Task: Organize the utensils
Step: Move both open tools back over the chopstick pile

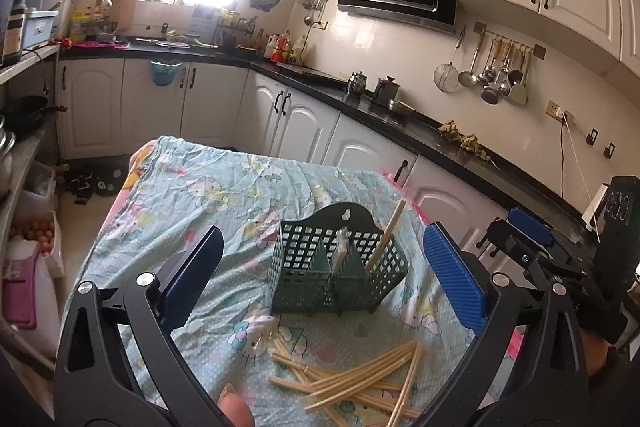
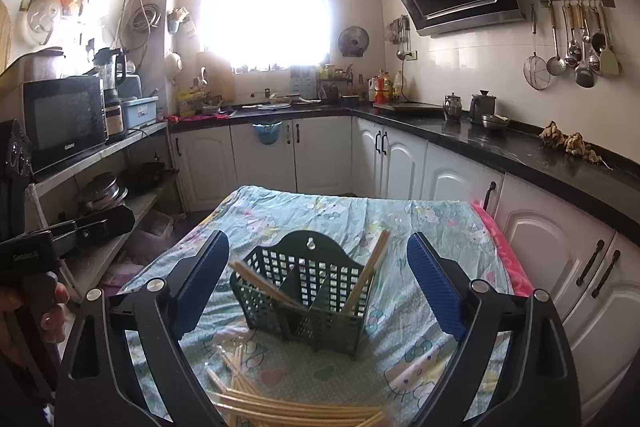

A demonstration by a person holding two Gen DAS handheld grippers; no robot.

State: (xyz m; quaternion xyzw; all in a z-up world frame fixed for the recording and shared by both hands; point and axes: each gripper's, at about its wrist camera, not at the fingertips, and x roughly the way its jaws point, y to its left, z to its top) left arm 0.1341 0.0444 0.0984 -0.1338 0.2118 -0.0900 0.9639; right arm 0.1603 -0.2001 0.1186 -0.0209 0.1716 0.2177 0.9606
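Observation:
A dark green perforated utensil basket [image 1: 340,263] [image 2: 308,291] stands on the cloth-covered table [image 1: 208,203] [image 2: 420,227]. Chopsticks [image 1: 386,239] [image 2: 370,273] lean in its right compartment; in the right wrist view another pair [image 2: 260,285] leans in the left one. A loose pile of bamboo chopsticks [image 1: 360,379] [image 2: 280,403] lies on the cloth in front of the basket. My left gripper [image 1: 324,287] is open and empty, above the pile. My right gripper [image 2: 320,291] is open and empty, facing the basket; it also shows at the right in the left wrist view [image 1: 532,231].
White cabinets and a black countertop [image 2: 520,147] run along the right and back. A shelf with a microwave [image 2: 64,119] and pots stands at the left. Ladles hang on the wall rail [image 2: 576,39]. The table's right edge shows pink cloth [image 2: 496,235].

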